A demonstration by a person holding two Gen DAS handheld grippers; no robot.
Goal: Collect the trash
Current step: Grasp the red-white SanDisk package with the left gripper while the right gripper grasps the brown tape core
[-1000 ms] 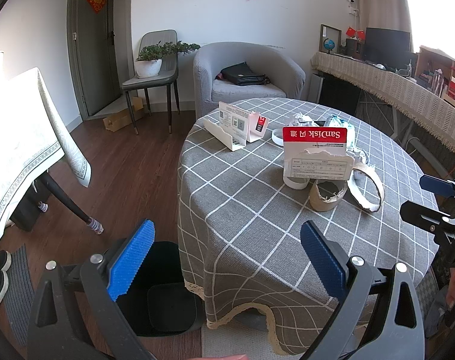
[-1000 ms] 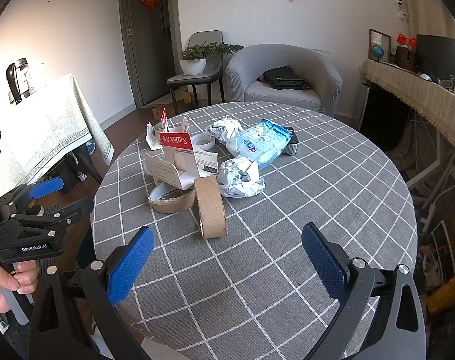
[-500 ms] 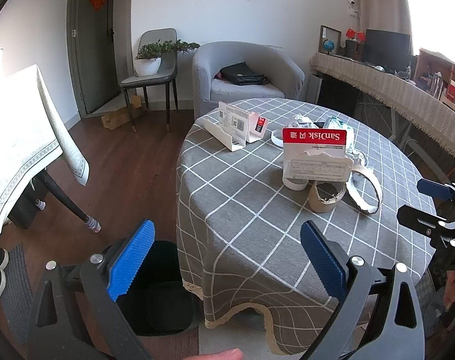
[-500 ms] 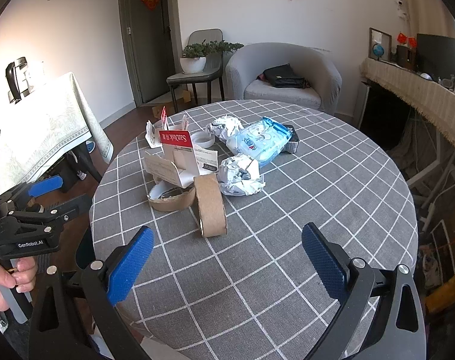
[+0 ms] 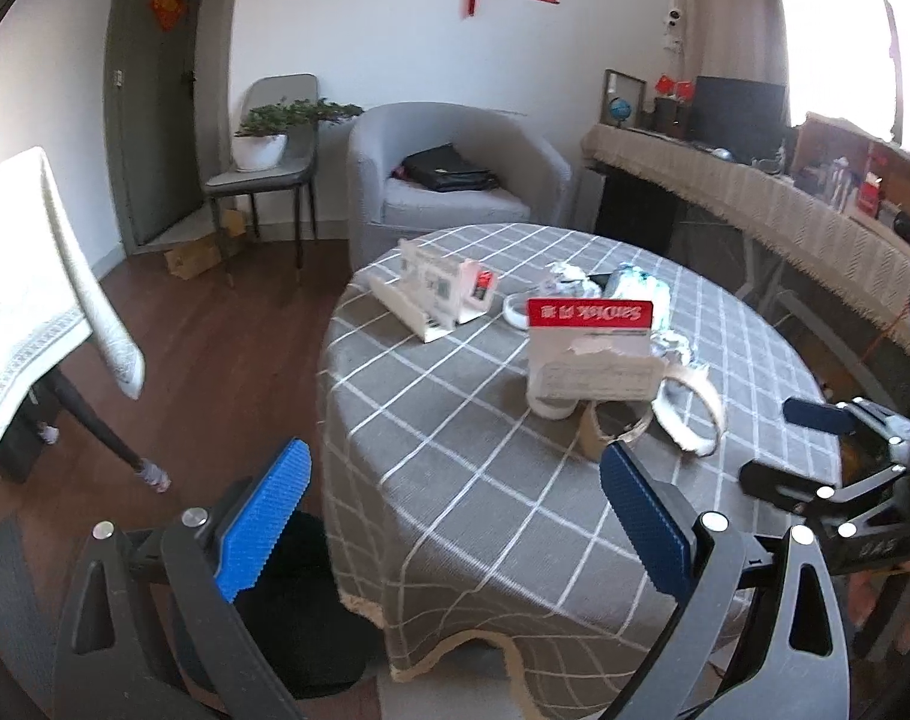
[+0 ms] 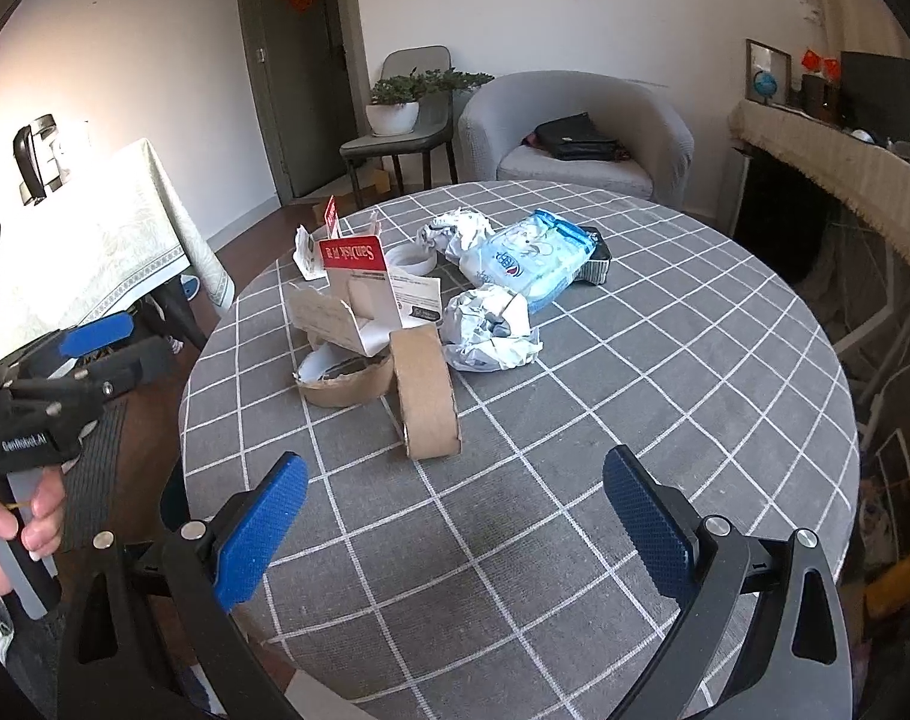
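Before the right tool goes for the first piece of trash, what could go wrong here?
The cardboard tape ring stands on its edge nearest the open right tool; a nudge may roll it away. The red SanDisk package leans over the torn ring, so pulling one may drag the other. The black bin sits low beside the table, so a drop could miss.

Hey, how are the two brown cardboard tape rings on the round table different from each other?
The upright tape ring stands on its edge, while the torn tape ring lies flat with its opening facing up. The upright one looks whole with an even band; the flat one has a ragged, torn rim. The upright one stands in the open nearer the right hand-held gripper; the flat one sits partly under the red SanDisk package. Both are empty brown cardboard cores.
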